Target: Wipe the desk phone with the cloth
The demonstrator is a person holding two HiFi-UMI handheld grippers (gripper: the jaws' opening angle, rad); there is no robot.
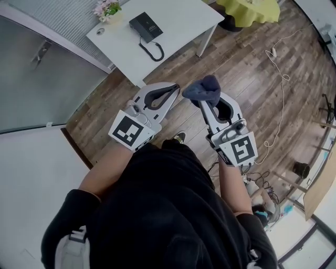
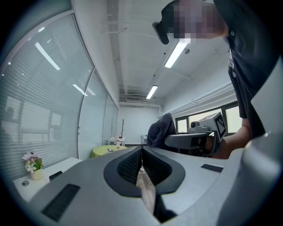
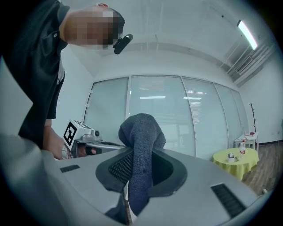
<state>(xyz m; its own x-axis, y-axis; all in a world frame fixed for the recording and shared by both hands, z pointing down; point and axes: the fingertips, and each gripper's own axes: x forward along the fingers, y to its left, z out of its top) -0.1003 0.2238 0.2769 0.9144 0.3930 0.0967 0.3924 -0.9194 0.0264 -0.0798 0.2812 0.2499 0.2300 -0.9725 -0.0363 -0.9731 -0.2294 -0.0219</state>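
Right tongs [image 1: 206, 105] clamp the cloth [image 1: 203, 89]; left tongs [image 1: 175, 90] closed, empty. Phone [image 1: 146, 26] rests on the surface [image 1: 181, 21], well apart.

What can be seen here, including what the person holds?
White rectangular table: one, white, beside the glass wall.
Black desk phone: one, black, on that table.
Potted pink flowers: one, pink, table's left corner.
Round yellow-green table: one, yellow-green, right of the white table.
Thin white cable: one, white, on the wooden floor.
Dark blue-grey cloth: one, blue-grey, between the right jaws.
Left hand-held gripper: one, grey, shut, empty.
Right hand-held gripper: one, grey, shut on cloth.
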